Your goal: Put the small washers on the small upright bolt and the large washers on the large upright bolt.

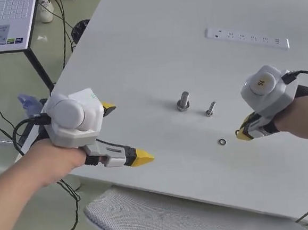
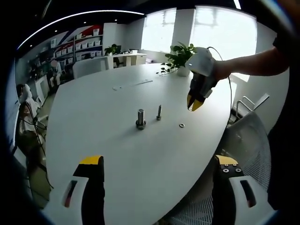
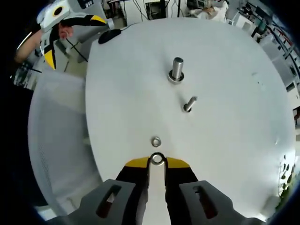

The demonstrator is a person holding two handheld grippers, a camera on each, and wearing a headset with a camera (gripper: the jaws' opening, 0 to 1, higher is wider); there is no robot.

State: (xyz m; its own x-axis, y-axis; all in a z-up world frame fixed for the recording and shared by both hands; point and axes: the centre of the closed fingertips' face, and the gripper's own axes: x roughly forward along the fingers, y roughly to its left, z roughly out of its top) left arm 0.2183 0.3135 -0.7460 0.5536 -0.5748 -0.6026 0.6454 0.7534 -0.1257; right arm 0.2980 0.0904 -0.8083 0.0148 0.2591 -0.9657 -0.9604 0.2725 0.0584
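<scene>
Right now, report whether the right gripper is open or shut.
Shut on a washer: in the right gripper view, the yellow tips of the right gripper pinch the ring between them; a second washer lies just ahead.

We have a white table (image 1: 138,52) with a rounded edge, its top plain and matte; on it stands the large bolt (image 1: 183,101), upright on its head, and just beside that the small bolt (image 1: 210,109), also upright; nearer our edge a single washer (image 1: 222,141) lies flat, apart from both bolts; farther back we see a white power strip (image 1: 246,38) lying flat.
</scene>
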